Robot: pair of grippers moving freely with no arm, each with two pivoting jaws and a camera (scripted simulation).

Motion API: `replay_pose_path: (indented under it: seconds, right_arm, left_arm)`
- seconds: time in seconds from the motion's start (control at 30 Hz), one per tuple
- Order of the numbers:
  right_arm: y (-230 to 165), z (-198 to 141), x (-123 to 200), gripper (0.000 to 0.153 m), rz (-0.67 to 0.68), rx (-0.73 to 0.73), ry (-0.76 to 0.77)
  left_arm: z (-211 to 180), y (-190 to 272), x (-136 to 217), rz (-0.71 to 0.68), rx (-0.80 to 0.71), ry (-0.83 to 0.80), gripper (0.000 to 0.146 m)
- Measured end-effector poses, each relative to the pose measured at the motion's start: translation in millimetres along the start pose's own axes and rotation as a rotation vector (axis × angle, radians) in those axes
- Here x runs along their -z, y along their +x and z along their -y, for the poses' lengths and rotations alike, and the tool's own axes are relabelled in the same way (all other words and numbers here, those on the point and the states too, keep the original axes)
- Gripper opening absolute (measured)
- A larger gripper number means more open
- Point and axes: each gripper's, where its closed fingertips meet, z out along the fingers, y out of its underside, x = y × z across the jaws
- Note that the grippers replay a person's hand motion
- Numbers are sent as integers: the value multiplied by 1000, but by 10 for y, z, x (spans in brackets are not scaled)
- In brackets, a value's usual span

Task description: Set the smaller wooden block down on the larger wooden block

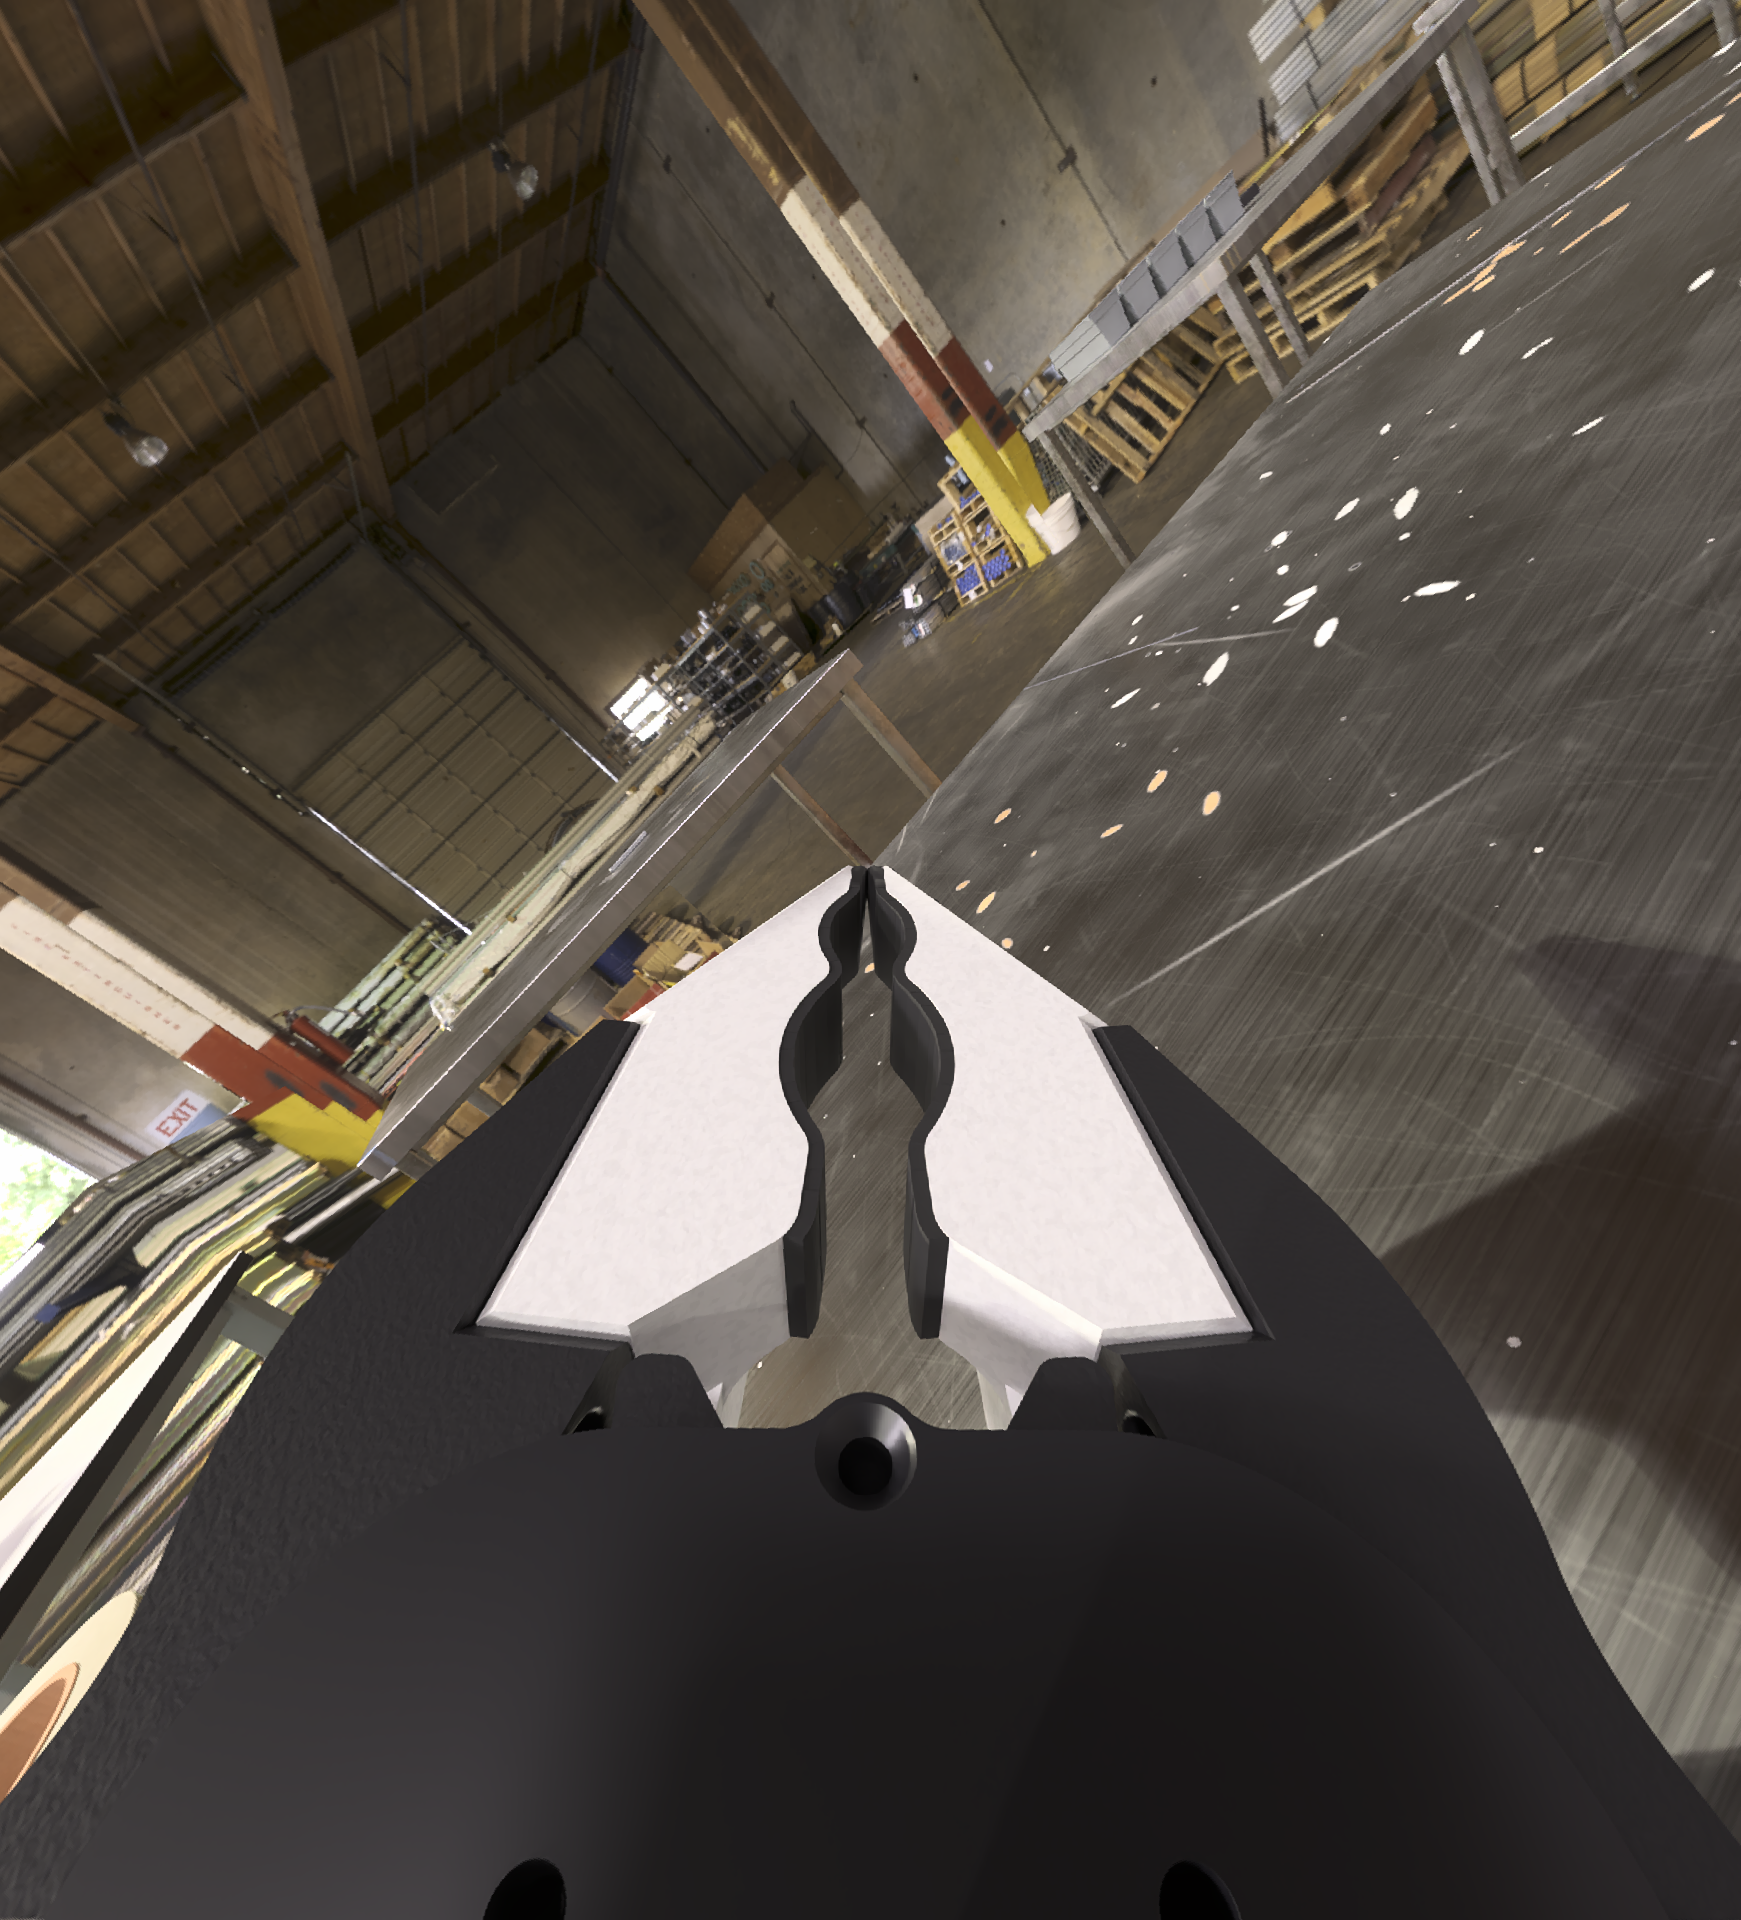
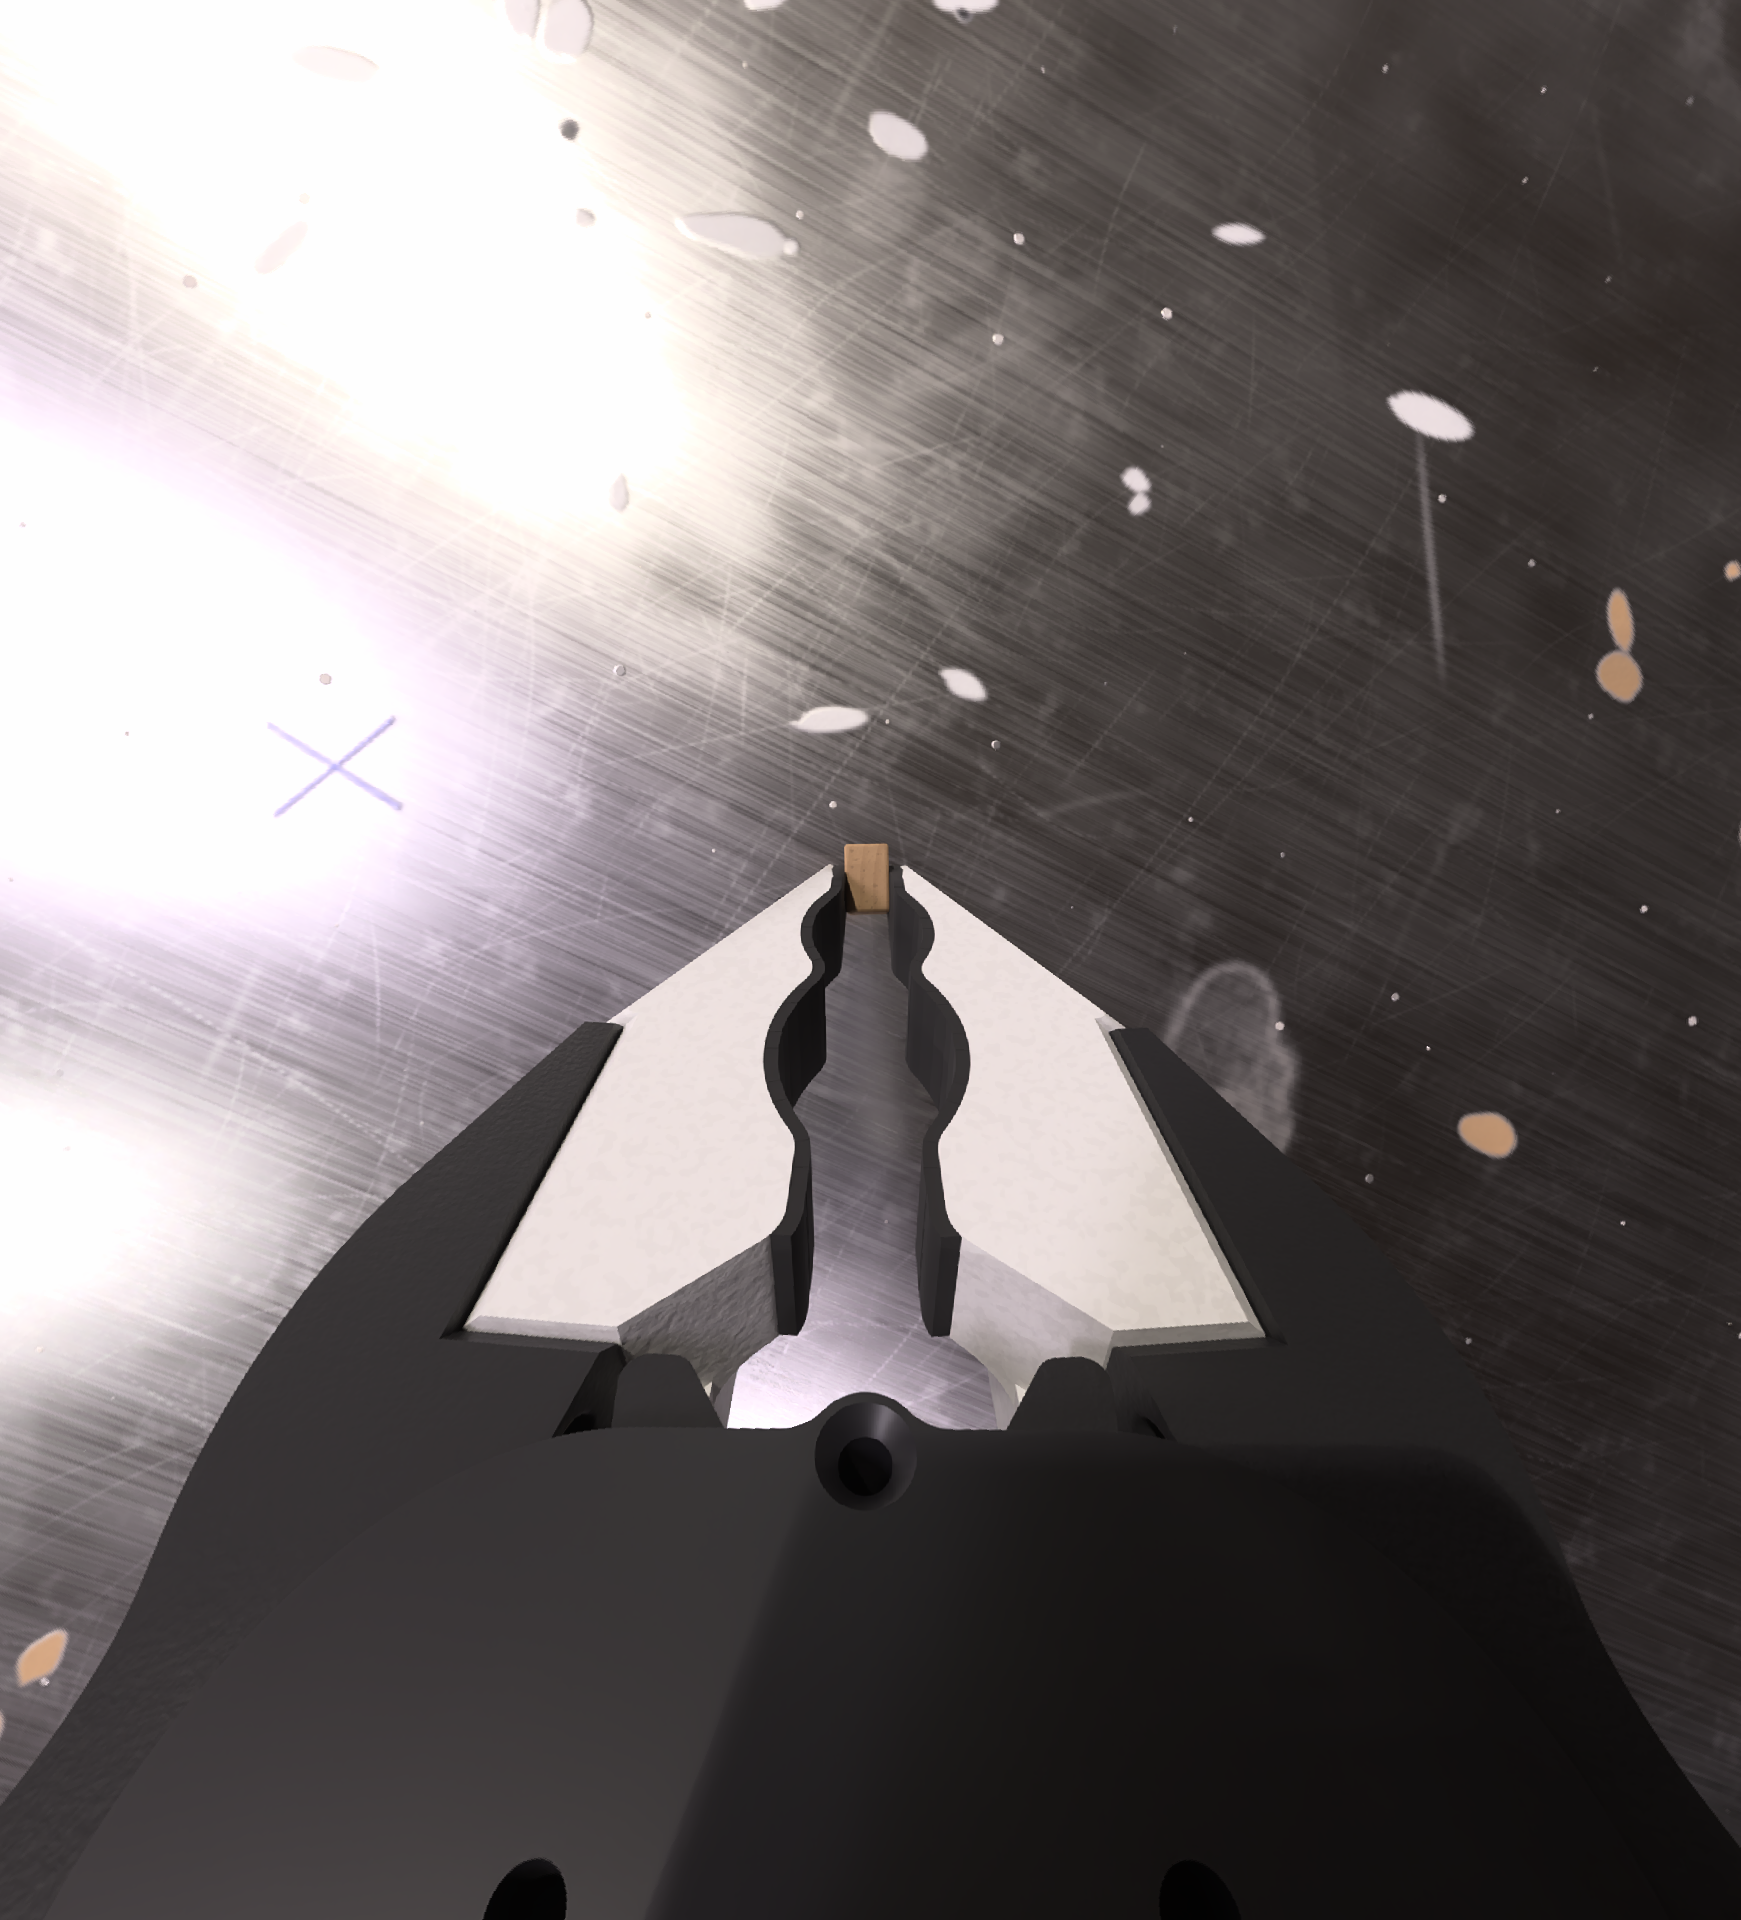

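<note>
Scratched metal table [image 2: 1261, 727] | one small wooden block [image 2: 867, 876] pinched by right gripper [image 2: 867, 883]

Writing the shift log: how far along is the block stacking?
Done: the right tool is shut on the smaller wooden block, pinched at its tips above the scratched metal table. In hand: carrying it. Left: placing it; the larger block shows in neither view. The left tool is shut, empty.
</note>
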Motion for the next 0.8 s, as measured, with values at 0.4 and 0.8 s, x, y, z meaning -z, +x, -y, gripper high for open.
replay_pose_path:
  seconds: [0.4, 0.8]
  right_arm:
    - [-1037, 217, 522, 7, 503, 251, 325]
    - [-1667, 176, 593, 7, 548, 430, 320]
  left_arm:
    - [3, 3, 2, -3, -5, 2, 0]
    - [-2, 8, 4, -7, -14, 1, 0]
